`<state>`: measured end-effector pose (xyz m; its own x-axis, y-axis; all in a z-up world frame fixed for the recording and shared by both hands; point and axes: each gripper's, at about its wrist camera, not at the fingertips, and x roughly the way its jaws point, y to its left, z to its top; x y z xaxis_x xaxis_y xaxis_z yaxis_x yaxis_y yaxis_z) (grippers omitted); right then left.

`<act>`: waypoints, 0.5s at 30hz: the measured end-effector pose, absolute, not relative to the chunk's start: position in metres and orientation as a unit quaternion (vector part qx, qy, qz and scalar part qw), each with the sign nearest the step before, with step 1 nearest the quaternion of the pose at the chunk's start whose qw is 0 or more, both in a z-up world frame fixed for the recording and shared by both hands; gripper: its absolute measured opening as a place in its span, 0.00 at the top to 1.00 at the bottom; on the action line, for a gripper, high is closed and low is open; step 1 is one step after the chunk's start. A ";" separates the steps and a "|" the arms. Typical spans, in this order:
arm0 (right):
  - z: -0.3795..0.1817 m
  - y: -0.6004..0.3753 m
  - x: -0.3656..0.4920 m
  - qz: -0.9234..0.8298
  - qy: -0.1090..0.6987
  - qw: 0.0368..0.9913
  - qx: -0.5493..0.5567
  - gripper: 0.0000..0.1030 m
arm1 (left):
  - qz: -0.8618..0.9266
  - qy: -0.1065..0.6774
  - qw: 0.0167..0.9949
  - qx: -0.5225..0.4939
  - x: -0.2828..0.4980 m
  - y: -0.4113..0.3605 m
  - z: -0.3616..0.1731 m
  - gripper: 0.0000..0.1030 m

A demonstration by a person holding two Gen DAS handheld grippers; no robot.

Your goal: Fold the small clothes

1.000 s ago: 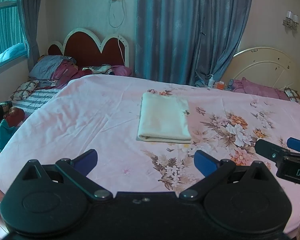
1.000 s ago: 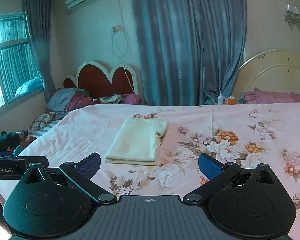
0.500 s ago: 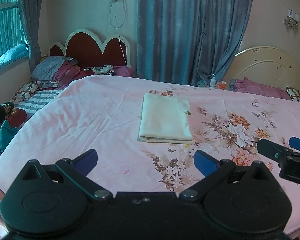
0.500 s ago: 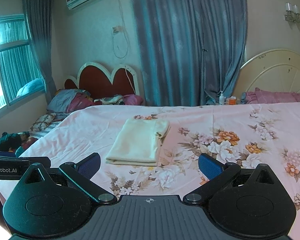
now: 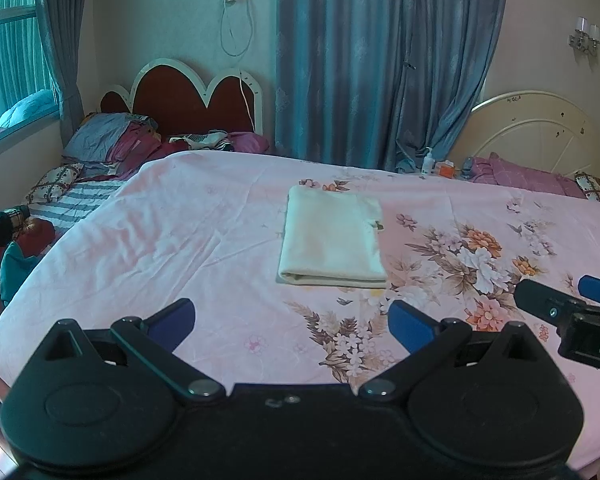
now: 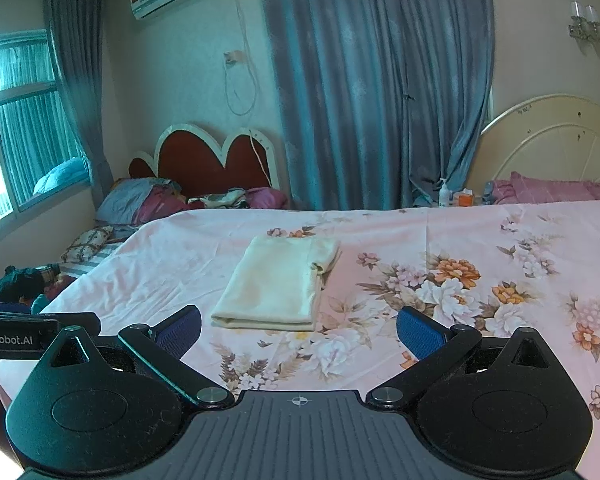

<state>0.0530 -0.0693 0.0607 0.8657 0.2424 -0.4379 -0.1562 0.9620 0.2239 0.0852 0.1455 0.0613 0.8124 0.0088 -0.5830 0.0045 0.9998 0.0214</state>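
A cream garment [image 5: 332, 236] lies folded into a neat rectangle on the pink floral bed sheet [image 5: 180, 240]; it also shows in the right wrist view [image 6: 278, 284]. My left gripper [image 5: 292, 322] is open and empty, held above the bed's near edge, short of the garment. My right gripper [image 6: 298, 330] is open and empty too, at about the same distance from it. The right gripper's fingers [image 5: 540, 304] show at the right edge of the left wrist view. The left gripper's body [image 6: 16, 332] shows at the left edge of the right wrist view.
A second bed with a red headboard [image 5: 192, 100] and piled bedding [image 5: 112, 144] stands at the back left. Blue curtains [image 5: 380, 60] hang behind. Pink pillows [image 5: 528, 176] and small bottles [image 5: 428, 160] sit at the back right. Clothes [image 5: 4, 240] lie on the floor at left.
Both grippers have risen and drawn back slightly, so the view shifted a little. The garment has not moved and both grippers stay open.
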 end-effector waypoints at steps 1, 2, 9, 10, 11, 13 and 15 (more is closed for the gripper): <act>0.060 -0.069 0.053 0.104 0.238 0.961 0.091 0.00 | 0.001 0.307 0.952 0.011 0.086 0.145 0.061 0.01; 0.061 -0.070 0.053 0.103 0.238 0.962 0.090 0.00 | 0.001 0.307 0.952 0.011 0.086 0.145 0.061 0.01; 0.060 -0.072 0.053 0.103 0.237 0.962 0.093 0.00 | -0.001 0.308 0.951 0.015 0.087 0.142 0.062 0.01; 0.060 -0.072 0.053 0.103 0.237 0.962 0.093 0.00 | -0.002 0.308 0.951 0.014 0.087 0.142 0.062 0.01; 0.060 -0.072 0.053 0.103 0.237 0.961 0.094 0.00 | -0.002 0.309 0.951 0.014 0.087 0.142 0.062 0.01; 0.060 -0.072 0.053 0.103 0.238 0.961 0.094 0.00 | -0.003 0.309 0.951 0.014 0.088 0.141 0.062 0.01; 0.060 -0.072 0.053 0.104 0.238 0.961 0.094 0.00 | -0.002 0.309 0.951 0.014 0.088 0.141 0.062 0.01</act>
<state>0.0534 -0.0723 0.0602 0.8648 0.2446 -0.4385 -0.1551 0.9608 0.2299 0.0881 0.1414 0.0621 0.8090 0.0043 -0.5878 0.0127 0.9996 0.0248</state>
